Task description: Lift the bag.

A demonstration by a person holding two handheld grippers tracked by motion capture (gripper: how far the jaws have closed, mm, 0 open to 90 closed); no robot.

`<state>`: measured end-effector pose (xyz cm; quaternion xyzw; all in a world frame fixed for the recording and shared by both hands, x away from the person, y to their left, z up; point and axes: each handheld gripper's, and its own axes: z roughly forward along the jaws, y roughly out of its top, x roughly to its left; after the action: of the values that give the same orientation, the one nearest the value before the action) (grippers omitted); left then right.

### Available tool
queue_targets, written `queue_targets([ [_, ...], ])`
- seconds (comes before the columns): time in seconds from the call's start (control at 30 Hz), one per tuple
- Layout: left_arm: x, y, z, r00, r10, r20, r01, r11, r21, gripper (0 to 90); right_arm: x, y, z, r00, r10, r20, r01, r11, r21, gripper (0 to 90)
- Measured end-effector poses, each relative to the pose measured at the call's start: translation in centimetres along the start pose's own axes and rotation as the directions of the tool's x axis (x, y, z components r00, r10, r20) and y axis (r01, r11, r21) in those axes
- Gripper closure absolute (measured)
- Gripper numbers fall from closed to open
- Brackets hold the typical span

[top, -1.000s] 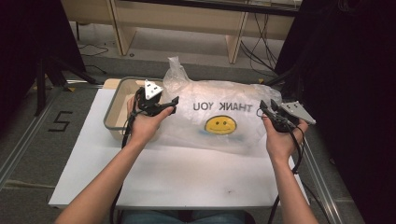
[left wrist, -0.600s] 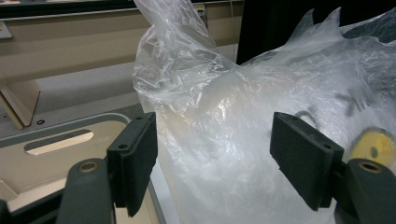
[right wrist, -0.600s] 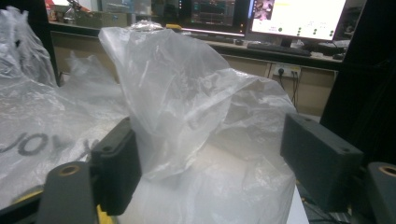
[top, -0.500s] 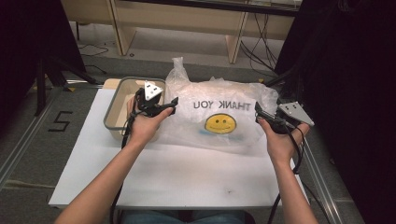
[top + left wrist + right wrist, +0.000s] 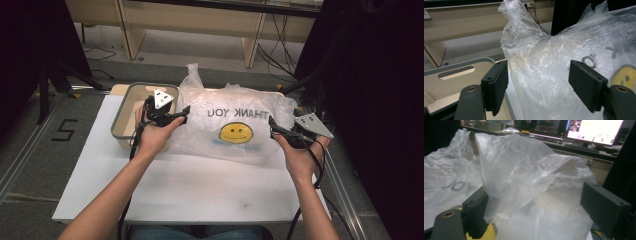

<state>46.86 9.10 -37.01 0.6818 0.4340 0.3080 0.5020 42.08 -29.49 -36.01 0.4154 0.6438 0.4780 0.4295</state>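
Observation:
A clear plastic bag (image 5: 235,125) printed with "THANK YOU" and a yellow smiley lies crumpled on the white table (image 5: 190,185). My left gripper (image 5: 183,114) is at the bag's left edge, open. In the left gripper view its jaws (image 5: 537,82) stand wide apart with a raised fold of the bag (image 5: 534,57) just ahead of them. My right gripper (image 5: 273,125) is at the bag's right edge, open. In the right gripper view a puffed fold of the bag (image 5: 524,175) rises between the jaws (image 5: 536,207); I cannot tell whether the pads touch it.
A beige bin with a grey rim (image 5: 125,117) stands at the table's left, just behind my left hand; its rim (image 5: 456,65) also borders the left jaw. Wooden furniture legs and cables lie on the floor beyond the table.
My right gripper has moved a little left and in toward the bag's right edge. My left gripper has stayed at the bag's left edge.

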Motion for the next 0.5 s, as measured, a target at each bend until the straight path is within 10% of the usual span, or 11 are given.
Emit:
queue_targets([
  [0.5, -0.2, 0.0, 0.1, 1.0, 0.002, 0.002, -0.002, 1.0, 0.003, 32.1, 0.4, 1.4, 0.0, 0.9989, -0.002, -0.047, -0.001, 0.998, -0.057, 7.9],
])
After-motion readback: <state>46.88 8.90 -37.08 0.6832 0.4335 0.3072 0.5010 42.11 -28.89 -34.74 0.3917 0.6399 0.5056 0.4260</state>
